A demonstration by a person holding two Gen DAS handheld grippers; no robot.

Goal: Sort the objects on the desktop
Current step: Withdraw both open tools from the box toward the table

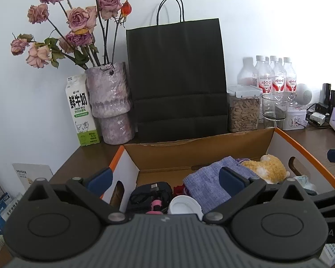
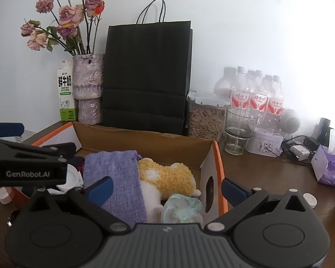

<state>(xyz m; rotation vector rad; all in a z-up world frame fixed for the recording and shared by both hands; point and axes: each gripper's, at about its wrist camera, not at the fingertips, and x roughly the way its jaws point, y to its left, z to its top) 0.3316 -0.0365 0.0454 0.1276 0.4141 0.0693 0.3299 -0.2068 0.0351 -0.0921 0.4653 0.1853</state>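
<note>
An open cardboard box (image 1: 167, 154) with orange edges stands on the brown desk; it also shows in the right wrist view (image 2: 145, 143). Inside lie a purple cloth pouch (image 1: 207, 185) (image 2: 116, 174), a yellow plush toy (image 1: 268, 167) (image 2: 167, 178), a white cup (image 1: 183, 205), a black item with pink parts (image 1: 151, 196) and a pale iridescent bundle (image 2: 181, 207). My left gripper (image 1: 165, 178) is open and empty above the box's left part. My right gripper (image 2: 167, 189) is open and empty above the box's right wall. The left gripper's body (image 2: 26, 167) shows at the left of the right wrist view.
Behind the box stand a black paper bag (image 1: 176, 78), a vase of dried roses (image 1: 109, 102), a milk carton (image 1: 81, 111), a snack jar (image 1: 243, 109), a glass (image 1: 274, 109) and several water bottles (image 1: 277, 78). A tissue pack (image 2: 330, 167) and white cap (image 2: 310, 199) lie right.
</note>
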